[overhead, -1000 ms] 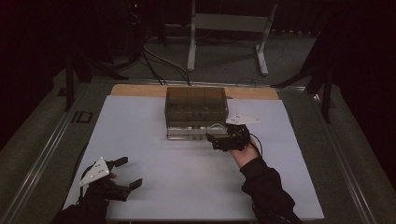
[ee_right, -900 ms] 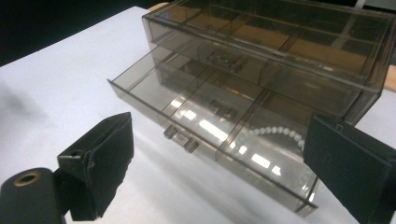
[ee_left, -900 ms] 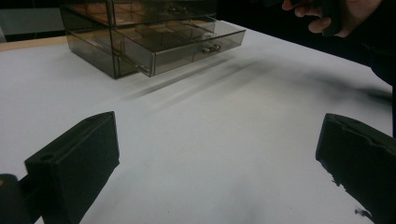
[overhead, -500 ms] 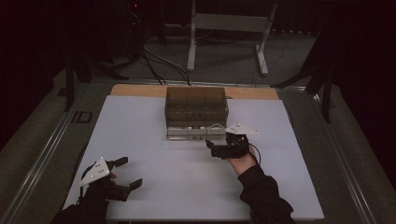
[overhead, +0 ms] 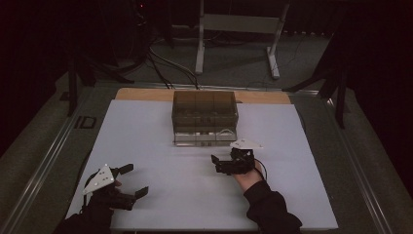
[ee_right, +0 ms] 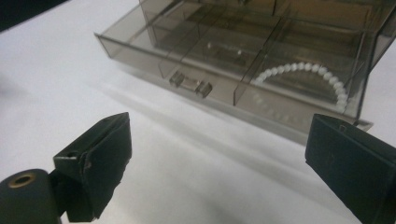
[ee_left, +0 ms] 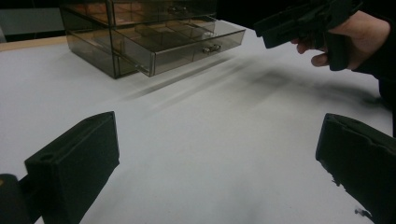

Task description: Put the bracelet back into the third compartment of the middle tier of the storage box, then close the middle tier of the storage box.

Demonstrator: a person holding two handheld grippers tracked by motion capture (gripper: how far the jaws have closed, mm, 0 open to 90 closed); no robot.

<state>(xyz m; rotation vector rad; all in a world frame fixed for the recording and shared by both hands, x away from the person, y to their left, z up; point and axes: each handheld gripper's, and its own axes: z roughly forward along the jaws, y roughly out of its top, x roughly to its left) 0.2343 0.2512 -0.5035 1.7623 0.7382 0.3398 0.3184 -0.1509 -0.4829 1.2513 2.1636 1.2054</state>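
A smoked clear drawer box stands at the far middle of the white table. Its bottom drawer is pulled out. In the right gripper view this drawer has several compartments, and a string of white beads lies in the right one, behind a small clear handle. My right gripper hovers open a short way in front of the drawer, with nothing between its jaws. My left gripper rests open near the front left edge, empty.
In the left gripper view the box is far left and a hand holds the right gripper at upper right. A wooden strip runs behind the table. A metal stand and cables are on the floor beyond.
My right gripper has drawn back from the drawer front toward the person's side of the table. The left gripper has stayed in place.
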